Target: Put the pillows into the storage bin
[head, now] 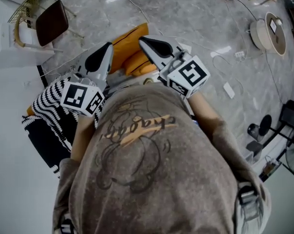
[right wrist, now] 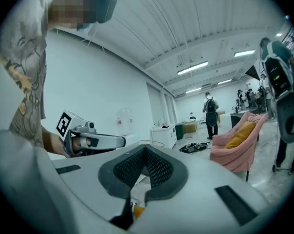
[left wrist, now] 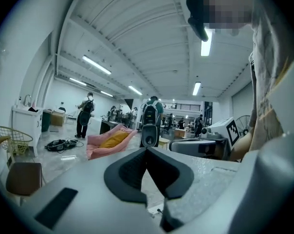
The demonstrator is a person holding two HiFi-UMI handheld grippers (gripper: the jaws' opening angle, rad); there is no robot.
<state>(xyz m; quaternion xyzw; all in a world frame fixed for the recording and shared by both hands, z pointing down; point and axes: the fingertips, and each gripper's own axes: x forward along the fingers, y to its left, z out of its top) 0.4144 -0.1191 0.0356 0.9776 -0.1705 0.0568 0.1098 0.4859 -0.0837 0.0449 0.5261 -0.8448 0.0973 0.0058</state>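
Looking down in the head view, a person in a grey-brown printed T-shirt (head: 152, 179) is holding both tools out over a pale marbled floor (head: 205, 18). The left gripper (head: 107, 48) and the right gripper (head: 144, 41) are pointing away from the body, side by side, with their tips leaning toward each other. An orange-yellow soft pillow (head: 127, 40) is showing between the two, lying lower down on the floor. A black-and-white striped pillow (head: 49, 99) is lying at the person's left, just beside the left gripper's marker cube. A brown-seated chair (head: 52, 21) is standing well apart at the upper left. Which shape here is the storage bin, I cannot tell.

In the left gripper view, the left claw is clenching on nothing: its dark ribbed pads (left wrist: 130, 172) are meeting at the tips. Beyond them, a pink armchair (left wrist: 101, 147) is holding a yellow cushion (left wrist: 113, 139).

In the right gripper view, the right claw is likewise clenching empty, with its pads pressing together. A sliver of orange is peeking out below the jaws, and the armchair is standing off to the right.
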